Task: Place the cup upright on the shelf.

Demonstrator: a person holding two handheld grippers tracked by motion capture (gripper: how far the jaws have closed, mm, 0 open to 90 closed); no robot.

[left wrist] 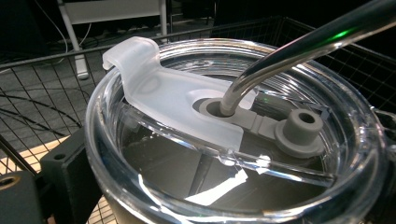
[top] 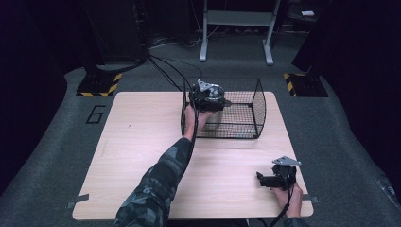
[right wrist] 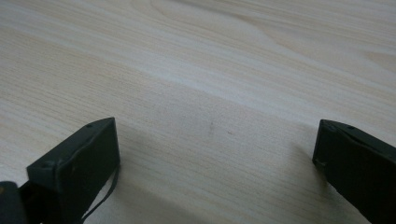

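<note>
High view looks down and forward over table (top: pixel 142 142); left gripper view sits close on cup lid (left wrist: pixel 224 154); right gripper view faces tabletop closely.

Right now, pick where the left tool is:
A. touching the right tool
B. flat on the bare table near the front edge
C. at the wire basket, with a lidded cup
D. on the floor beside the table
C: the high view puts the left tool at the wire basket, and its own view looks closely onto a clear-lidded cup with a straw, basket wire behind.
</note>
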